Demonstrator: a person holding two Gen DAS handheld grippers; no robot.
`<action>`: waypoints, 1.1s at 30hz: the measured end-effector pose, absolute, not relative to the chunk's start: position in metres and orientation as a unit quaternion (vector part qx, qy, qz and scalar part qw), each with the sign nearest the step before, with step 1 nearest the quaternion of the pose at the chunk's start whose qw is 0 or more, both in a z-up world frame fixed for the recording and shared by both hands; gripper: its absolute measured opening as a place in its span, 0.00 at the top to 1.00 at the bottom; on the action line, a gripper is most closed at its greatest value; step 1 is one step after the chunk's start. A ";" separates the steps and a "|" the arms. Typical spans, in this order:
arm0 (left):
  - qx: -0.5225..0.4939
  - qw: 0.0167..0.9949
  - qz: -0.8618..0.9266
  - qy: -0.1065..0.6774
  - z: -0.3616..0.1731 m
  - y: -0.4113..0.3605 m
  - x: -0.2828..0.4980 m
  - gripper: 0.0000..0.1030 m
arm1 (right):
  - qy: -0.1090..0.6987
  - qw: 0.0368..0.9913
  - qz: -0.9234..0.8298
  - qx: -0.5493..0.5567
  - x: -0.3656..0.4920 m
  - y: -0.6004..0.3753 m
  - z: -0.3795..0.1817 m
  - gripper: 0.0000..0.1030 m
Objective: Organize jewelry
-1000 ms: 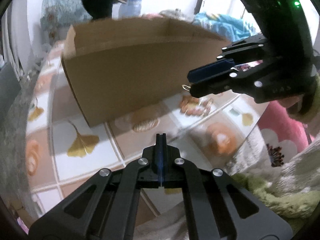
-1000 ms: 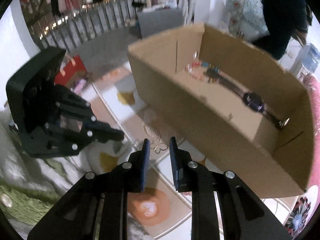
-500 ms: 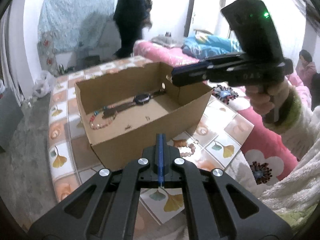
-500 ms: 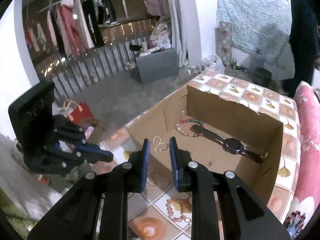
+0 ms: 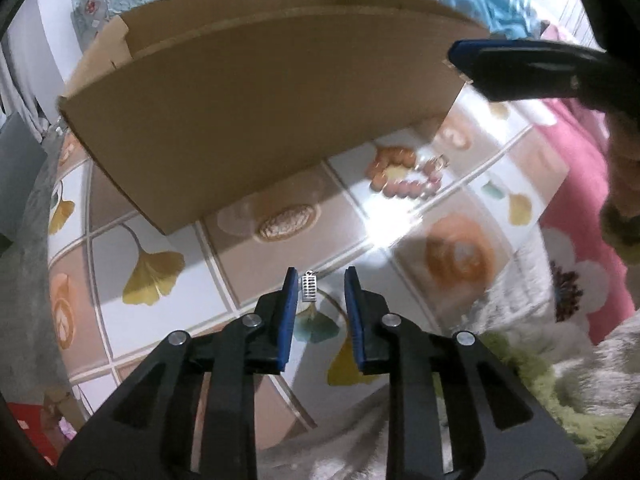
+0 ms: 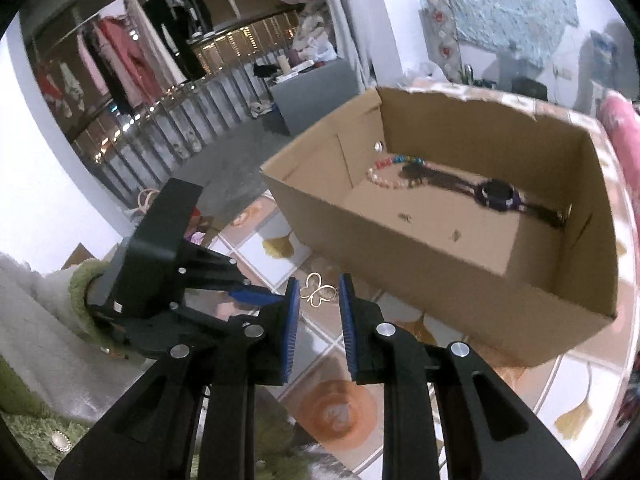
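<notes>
My left gripper points down at the tablecloth in front of the cardboard box, and its jaws are opening. A small silver ladder-shaped earring shows between the pads, close to the left one and not pressed. I cannot tell whether it rests on the cloth. My right gripper is shut on a gold butterfly earring, just before the box's near wall. A watch and a bead bracelet lie inside. A pink bead bracelet lies on the cloth beside the box.
The tablecloth has tiles with ginkgo leaves. Pink flowered bedding borders it on the right. A fuzzy green and white sleeve holds the left gripper. Clothes racks and a railing stand beyond the table.
The left gripper's jaws went from shut to parted, and the silver earring now shows between them. It dipped back down toward the cloth. The right gripper keeps the butterfly earring.
</notes>
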State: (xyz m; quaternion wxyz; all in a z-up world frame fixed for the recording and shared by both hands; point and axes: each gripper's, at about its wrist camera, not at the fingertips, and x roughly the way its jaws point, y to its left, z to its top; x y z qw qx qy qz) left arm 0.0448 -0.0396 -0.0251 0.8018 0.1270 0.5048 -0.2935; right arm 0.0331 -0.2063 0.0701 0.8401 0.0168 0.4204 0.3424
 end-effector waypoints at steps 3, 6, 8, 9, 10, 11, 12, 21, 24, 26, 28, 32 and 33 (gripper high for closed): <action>0.142 0.799 -0.288 0.509 -0.028 -0.043 0.046 0.79 | 0.424 0.839 0.340 0.027 0.033 -0.211 0.065 0.80; 0.164 0.796 -0.279 0.511 -0.027 -0.047 0.049 0.87 | 0.427 0.838 0.340 0.034 0.035 -0.215 0.059 0.80; 0.176 0.793 -0.277 0.512 -0.026 -0.048 0.050 0.95 | 0.427 0.837 0.341 0.038 0.036 -0.217 0.057 0.80; 0.177 0.791 -0.278 0.515 -0.025 -0.048 0.051 0.95 | 0.426 0.837 0.341 0.041 0.037 -0.218 0.056 0.80; 0.176 0.789 -0.280 0.518 -0.024 -0.047 0.052 0.95 | 0.426 0.837 0.341 0.042 0.038 -0.219 0.055 0.80; 0.177 0.788 -0.282 0.518 -0.024 -0.047 0.052 0.96 | 0.426 0.837 0.341 0.043 0.038 -0.220 0.055 0.80; 0.176 0.787 -0.288 0.517 -0.023 -0.047 0.052 0.96 | 0.425 0.837 0.341 0.046 0.039 -0.221 0.054 0.80; 0.113 0.804 -0.309 0.496 0.018 -0.021 0.054 0.96 | 0.415 0.840 0.344 0.054 0.038 -0.228 0.061 0.80; 0.088 0.816 -0.329 0.468 0.053 -0.013 0.047 0.96 | 0.403 0.841 0.357 0.058 0.039 -0.228 0.072 0.80; 0.075 0.826 -0.340 0.443 0.078 -0.009 0.045 0.96 | 0.391 0.843 0.365 0.060 0.042 -0.229 0.083 0.80; 0.061 0.836 -0.352 0.418 0.104 -0.007 0.047 0.96 | 0.381 0.844 0.372 0.065 0.049 -0.230 0.094 0.80; 0.076 0.851 -0.345 0.388 0.125 -0.022 0.072 0.96 | 0.377 0.848 0.368 0.059 0.077 -0.230 0.111 0.80; 0.084 0.853 -0.342 0.386 0.124 -0.028 0.080 0.96 | 0.385 0.846 0.365 0.057 0.088 -0.229 0.111 0.80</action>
